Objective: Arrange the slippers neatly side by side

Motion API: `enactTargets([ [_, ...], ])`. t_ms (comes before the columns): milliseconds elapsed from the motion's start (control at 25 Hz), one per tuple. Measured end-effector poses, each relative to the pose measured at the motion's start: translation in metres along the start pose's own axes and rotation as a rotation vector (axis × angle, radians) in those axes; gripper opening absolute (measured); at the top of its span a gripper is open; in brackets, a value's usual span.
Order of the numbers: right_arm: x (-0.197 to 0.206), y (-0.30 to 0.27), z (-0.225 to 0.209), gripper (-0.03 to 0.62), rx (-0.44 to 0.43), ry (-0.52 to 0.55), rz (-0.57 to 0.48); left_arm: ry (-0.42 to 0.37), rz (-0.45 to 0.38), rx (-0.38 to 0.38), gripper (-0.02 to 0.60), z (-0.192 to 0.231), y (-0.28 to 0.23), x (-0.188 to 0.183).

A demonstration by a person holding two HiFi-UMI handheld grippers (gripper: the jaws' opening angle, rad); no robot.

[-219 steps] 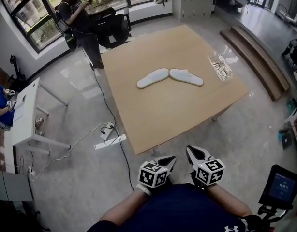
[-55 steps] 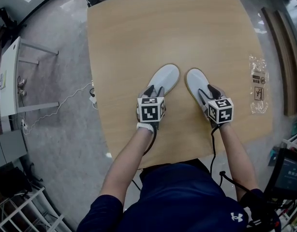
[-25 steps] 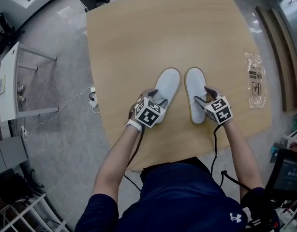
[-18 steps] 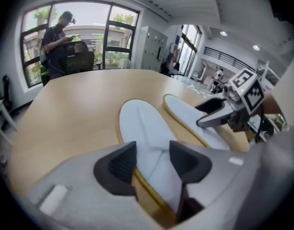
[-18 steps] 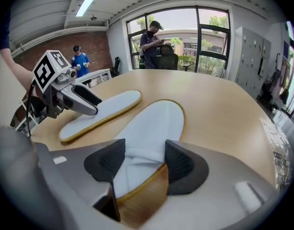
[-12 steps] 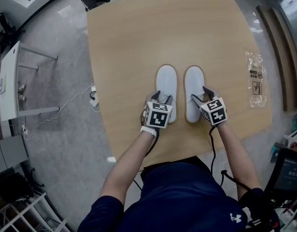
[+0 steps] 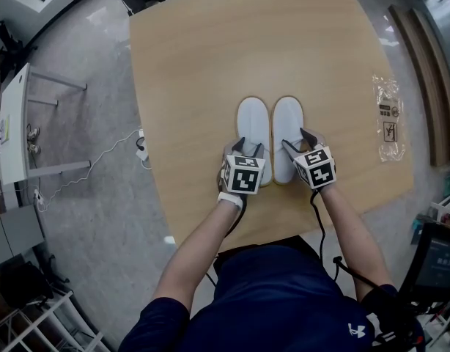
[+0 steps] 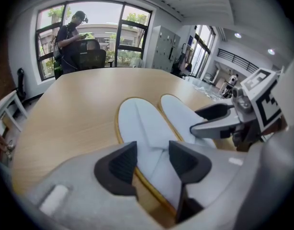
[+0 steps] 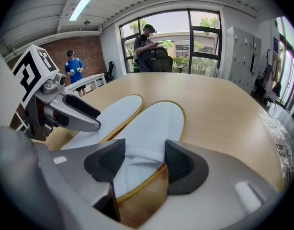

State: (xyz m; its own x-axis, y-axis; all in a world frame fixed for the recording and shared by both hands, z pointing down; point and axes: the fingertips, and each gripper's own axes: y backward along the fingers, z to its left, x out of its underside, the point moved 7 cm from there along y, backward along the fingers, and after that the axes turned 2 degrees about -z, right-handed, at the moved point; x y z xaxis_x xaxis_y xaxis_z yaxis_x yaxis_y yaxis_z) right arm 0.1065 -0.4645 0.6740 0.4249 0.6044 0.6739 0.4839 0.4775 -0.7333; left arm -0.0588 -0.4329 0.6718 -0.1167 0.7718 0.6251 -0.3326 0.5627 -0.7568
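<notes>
Two white slippers with yellow-edged soles lie side by side, toes pointing away, on the wooden table. My left gripper sits over the heel end of the left slipper. In the left gripper view the gripper pinches the bunched white upper of that slipper. My right gripper is at the heel end of the right slipper. Seen in its own view, the right gripper is shut on the creased fabric of the right slipper.
A clear plastic bag lies near the table's right edge. A white desk and a cable are on the floor to the left. A person stands by the window beyond the far edge.
The left slipper turned from a slant to straight, and the right slipper slid left until the two lie close together and parallel. Both grippers moved with them.
</notes>
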Motion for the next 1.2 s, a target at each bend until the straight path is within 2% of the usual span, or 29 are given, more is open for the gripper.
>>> enactTargets([
  [280, 0.002, -0.002, -0.004, 0.267, -0.029, -0.009, -0.008, 0.002, 0.003, 0.007, 0.207, 0.002, -0.001, 0.002],
  [400, 0.0, 0.0, -0.006, 0.258, -0.048, -0.017, -0.015, 0.019, 0.007, 0.022, 0.18, 0.008, 0.003, 0.0],
  [600, -0.001, -0.004, -0.006, 0.256, -0.062, 0.018, -0.004, -0.046, -0.008, 0.022, 0.173, 0.009, -0.002, -0.001],
  [720, 0.004, -0.008, -0.01, 0.258, -0.079, 0.018, -0.009, -0.074, 0.014, 0.007, 0.173, 0.007, -0.003, 0.001],
  [800, -0.001, -0.001, -0.011, 0.258, -0.074, 0.008, -0.039, -0.087, 0.03, 0.005, 0.173, 0.005, 0.0, 0.001],
  [920, -0.02, 0.028, -0.012, 0.25, -0.026, -0.028, -0.161, -0.086, 0.006, -0.001, 0.173, 0.007, 0.016, -0.004],
  [1000, -0.024, 0.049, -0.013, 0.225, -0.007, -0.077, -0.237, -0.051, -0.04, 0.0, 0.172, 0.007, 0.038, -0.007],
  [1080, -0.021, 0.067, -0.01, 0.179, -0.013, -0.14, -0.28, 0.004, -0.079, 0.019, 0.142, 0.002, 0.064, -0.007],
  [1200, -0.015, 0.091, 0.003, 0.035, -0.051, -0.231, -0.311, 0.06, -0.134, 0.077, 0.083, -0.014, 0.097, 0.002],
])
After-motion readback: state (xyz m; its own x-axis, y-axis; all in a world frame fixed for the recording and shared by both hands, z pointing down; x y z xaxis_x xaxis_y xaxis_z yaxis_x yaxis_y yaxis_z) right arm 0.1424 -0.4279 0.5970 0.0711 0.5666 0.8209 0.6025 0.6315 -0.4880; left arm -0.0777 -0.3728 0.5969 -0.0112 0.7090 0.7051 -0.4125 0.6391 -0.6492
